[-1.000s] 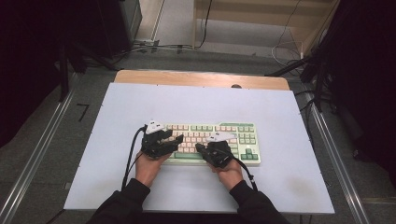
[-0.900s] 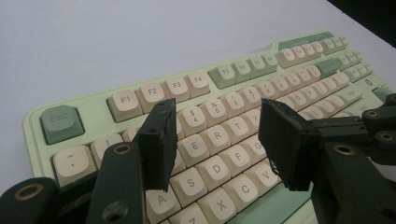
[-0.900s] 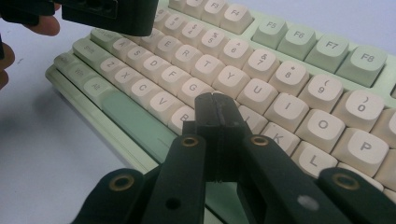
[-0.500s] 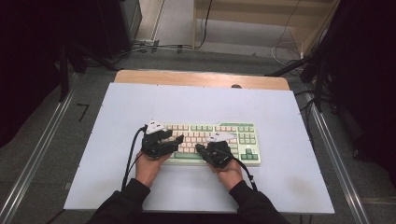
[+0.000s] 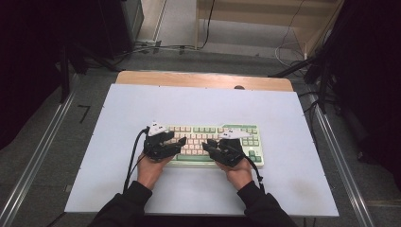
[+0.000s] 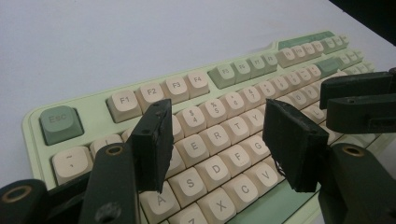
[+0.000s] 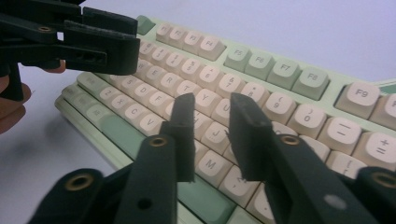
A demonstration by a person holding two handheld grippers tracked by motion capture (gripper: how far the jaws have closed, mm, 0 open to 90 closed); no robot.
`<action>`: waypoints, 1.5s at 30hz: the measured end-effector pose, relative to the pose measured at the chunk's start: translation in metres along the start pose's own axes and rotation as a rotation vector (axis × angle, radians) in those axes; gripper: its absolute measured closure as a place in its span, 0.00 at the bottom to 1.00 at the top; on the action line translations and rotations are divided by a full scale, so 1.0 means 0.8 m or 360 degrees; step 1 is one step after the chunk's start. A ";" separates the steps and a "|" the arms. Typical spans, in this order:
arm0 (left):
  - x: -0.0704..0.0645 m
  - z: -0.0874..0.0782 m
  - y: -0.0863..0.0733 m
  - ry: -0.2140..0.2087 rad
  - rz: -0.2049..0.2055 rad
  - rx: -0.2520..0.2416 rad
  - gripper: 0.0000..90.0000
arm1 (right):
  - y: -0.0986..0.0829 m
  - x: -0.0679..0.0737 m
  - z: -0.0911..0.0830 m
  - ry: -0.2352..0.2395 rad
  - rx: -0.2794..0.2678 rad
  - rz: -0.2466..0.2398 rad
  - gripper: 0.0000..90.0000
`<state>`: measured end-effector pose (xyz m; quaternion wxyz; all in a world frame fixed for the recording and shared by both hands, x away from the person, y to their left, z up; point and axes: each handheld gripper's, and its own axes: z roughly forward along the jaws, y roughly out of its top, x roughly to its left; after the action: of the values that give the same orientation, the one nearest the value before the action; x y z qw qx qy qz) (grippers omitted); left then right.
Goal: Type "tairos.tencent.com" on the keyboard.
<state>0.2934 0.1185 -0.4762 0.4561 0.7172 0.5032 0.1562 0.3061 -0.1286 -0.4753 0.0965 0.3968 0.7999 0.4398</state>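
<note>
The keyboard (pale green case, cream and green keys) lies flat on the white board, toward the board's near edge, with its long side running left to right.

The left gripper is positioned over the left half of the keyboard. In the left gripper view its jaws are spread wide, with the keys E, R, D and F visible in the gap between them. The jaws hold nothing; whether the tips touch the keycaps cannot be determined.

The right gripper is positioned over the middle-right part of the keyboard, its tips pointing toward the left gripper. In the right gripper view its jaws stand slightly apart (a narrow gap, much smaller than the left gripper's), above the keys near J and M, and hold nothing.

The two grippers are near each other above the keyboard's centre without touching. Each hand rests at the keyboard's near edge, and a cable trails from the left gripper toward the person.
</note>
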 end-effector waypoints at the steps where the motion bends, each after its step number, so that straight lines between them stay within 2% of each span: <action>1: 0.000 0.000 0.000 0.0000 -0.0001 0.0000 0.48 | 0.000 -0.001 0.000 -0.0004 -0.0005 0.0003 0.74; 3: 0.000 0.000 0.000 -0.0004 -0.0002 0.0000 0.48 | 0.000 -0.003 -0.002 -0.0005 -0.0001 0.0005 0.68; 5: 0.000 0.000 0.000 -0.0008 0.0002 -0.0001 0.49 | 0.000 -0.005 -0.002 -0.0011 0.0006 0.0007 0.68; 7: 0.000 0.000 0.000 -0.0036 0.0002 -0.0001 0.56 | 0.000 -0.007 -0.003 -0.0021 0.0006 0.0012 0.66; 10: -0.002 -0.001 0.001 -0.0079 0.0013 -0.0006 0.71 | 0.000 -0.009 -0.005 -0.0030 -0.0003 0.0017 0.73; 16: -0.007 0.003 0.001 -0.0114 0.0047 0.0021 1.00 | -0.001 -0.011 -0.009 -0.0039 -0.0027 0.0003 0.93; 19: -0.010 0.007 0.002 -0.0116 0.0073 0.0036 1.00 | 0.000 -0.011 -0.010 -0.0037 -0.0032 0.0009 0.97; 25: -0.017 0.020 0.005 -0.0099 0.0111 0.0051 1.00 | 0.000 -0.011 -0.011 -0.0038 -0.0035 0.0003 0.97; 33: -0.026 0.037 0.004 -0.0051 0.0201 0.0108 1.00 | 0.000 -0.011 -0.012 -0.0043 -0.0036 0.0000 0.97; 37: -0.024 0.041 0.004 -0.0002 0.0185 0.0115 1.00 | 0.000 -0.011 -0.013 -0.0041 -0.0043 0.0003 0.97; 45: -0.020 0.047 0.005 0.0002 0.0163 0.0120 1.00 | 0.000 -0.011 -0.012 -0.0043 -0.0039 0.0006 0.97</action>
<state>0.3141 0.0854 -0.4894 0.4199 0.7587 0.4716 0.1606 0.3070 -0.1408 -0.4717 0.1113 0.4030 0.7924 0.4442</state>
